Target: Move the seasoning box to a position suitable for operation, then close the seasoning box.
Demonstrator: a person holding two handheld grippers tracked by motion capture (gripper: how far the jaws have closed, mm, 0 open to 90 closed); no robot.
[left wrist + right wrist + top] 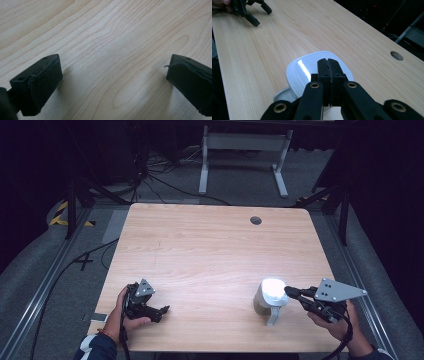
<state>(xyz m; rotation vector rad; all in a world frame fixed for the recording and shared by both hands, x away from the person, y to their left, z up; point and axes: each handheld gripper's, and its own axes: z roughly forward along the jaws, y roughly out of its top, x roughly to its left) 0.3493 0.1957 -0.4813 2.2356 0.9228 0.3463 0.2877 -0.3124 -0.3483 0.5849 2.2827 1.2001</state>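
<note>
Pale wood counter (pixel 210 250), one round cable hole (pixel 255 220) near its far edge. White lidded jug (pixel 270 299) with side handle stands upright near the front right. Right hand-held gripper (pixel 290 291): jaws pressed together, tips over the jug's glossy lid. Left hand-held gripper (pixel 162 312): jaws spread wide, low over bare wood, front left, well apart from the jug.

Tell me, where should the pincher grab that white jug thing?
Probably by its handle, the bit sticking out toward the person's side below the jug. Come from the near side with jaws open. The lid is broad and smooth, and the right gripper, jaws shut, hangs over it.
</note>
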